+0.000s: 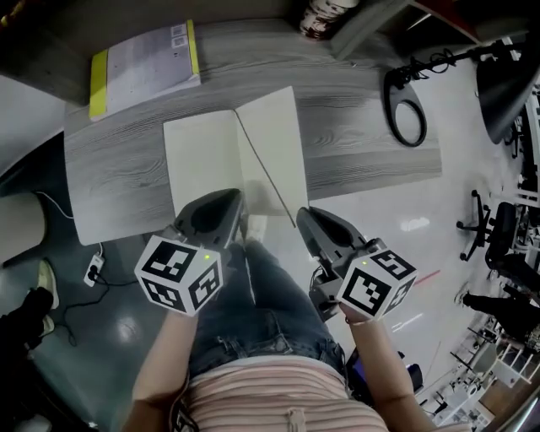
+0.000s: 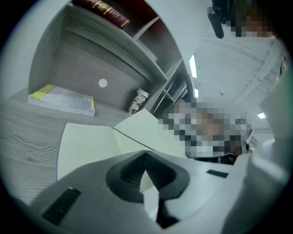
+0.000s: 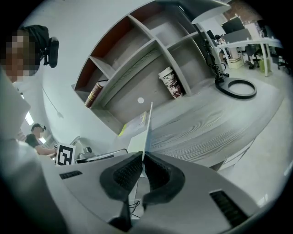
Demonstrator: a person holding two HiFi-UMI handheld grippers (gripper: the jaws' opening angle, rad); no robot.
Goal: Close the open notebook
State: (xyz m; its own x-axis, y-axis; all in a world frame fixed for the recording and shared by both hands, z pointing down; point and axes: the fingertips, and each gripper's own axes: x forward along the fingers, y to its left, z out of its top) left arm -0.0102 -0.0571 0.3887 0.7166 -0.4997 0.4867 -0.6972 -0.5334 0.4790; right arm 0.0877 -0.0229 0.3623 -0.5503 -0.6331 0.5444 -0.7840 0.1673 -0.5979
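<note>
I find right gripper (image 3: 141, 158) clamped on raised right leaf of notebook (image 1: 202, 160), left gripper (image 2: 145, 154) with jaws together by left page. I should swing leaf over spine, moving left gripper clear

Notebook (image 1: 202, 160) nr edge hidden; cup (image 1: 325, 18) cut off at top.

Head view overhead — gripper views low, sharing the notebook (image 1: 202, 160).
</note>
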